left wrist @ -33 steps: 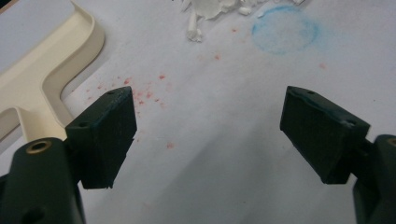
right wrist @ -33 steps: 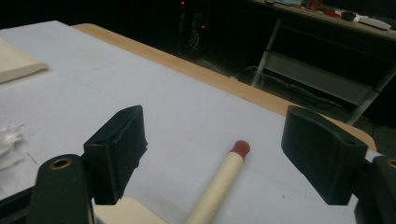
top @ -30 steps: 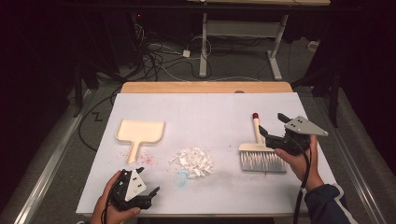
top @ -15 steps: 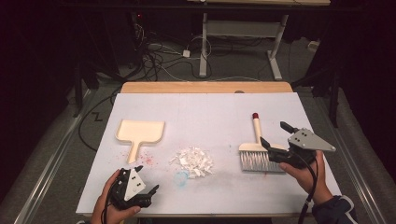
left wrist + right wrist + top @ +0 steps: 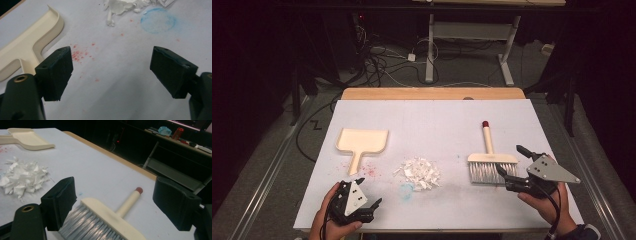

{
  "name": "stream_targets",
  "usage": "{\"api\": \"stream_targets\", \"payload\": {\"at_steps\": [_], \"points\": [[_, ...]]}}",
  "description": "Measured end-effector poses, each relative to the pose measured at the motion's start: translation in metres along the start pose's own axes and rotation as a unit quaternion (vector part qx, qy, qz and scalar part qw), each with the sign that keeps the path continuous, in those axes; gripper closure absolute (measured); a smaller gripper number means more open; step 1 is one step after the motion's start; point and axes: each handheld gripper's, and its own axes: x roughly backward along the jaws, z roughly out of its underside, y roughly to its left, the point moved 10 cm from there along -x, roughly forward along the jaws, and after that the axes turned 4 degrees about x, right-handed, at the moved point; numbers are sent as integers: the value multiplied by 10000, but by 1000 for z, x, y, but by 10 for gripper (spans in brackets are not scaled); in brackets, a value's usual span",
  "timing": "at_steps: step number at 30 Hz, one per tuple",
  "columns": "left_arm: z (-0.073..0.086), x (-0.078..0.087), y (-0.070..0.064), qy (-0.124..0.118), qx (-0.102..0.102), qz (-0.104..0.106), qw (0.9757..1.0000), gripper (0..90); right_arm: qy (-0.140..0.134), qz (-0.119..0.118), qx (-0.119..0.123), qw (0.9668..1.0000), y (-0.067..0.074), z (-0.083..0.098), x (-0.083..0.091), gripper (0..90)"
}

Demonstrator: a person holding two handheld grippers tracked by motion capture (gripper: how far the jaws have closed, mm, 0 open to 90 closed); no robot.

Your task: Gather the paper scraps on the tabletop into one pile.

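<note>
Dark floor strewn with cables and the legs of another desk is surrounding a white-topped table with a wooden strip along its far edge.

At the near right, the right gripper is resting in a hand, its jaws standing wide apart and holding nothing. One jaw is sitting just beside the bristles of the brush; in the right gripper view the brush is lying between the two jaws, apart from both. It is lying flat, a cream block with grey-white bristles pointing toward the person and a cream handle with a red tip pointing toward the far edge.

At the near left, the left gripper is being held by the other hand, jaws also spread wide and empty, hovering over bare tabletop. In the left gripper view red specks are dotting the surface between the jaws, and a faint blue ring-shaped stain is showing farther out.

Just beyond the left gripper, a cream dustpan is lying flat with its handle pointing toward the person. Between dustpan and brush, near the table's middle, a pile of torn white paper scraps is sitting, well apart from both tools.

No readable writing or brand marks are appearing on any of these things.
</note>
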Motion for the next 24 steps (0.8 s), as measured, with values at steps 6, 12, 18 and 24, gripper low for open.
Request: {"api": "stream_targets", "payload": {"at_steps": [6, 12, 18, 24], "points": [[0, 0, 0, -5, -22, 0, 10000, 176, 70, 24, 65, 10000, 2, 17, 8, 195], [0, -2, 0, 31, -16, -16, 10000, 176, 224, -17, 71, 9997, 6, 42, 15, 195], [-4, 0, 0, -75, -4, -106, 9999, 167, 428, -98, 61, 9990, 10, 73, 16, 195], [-7, 4, -3, -213, -152, -80, 9996, 166, 480, -112, -25, 9988, 15, 79, 16, 174]]}}
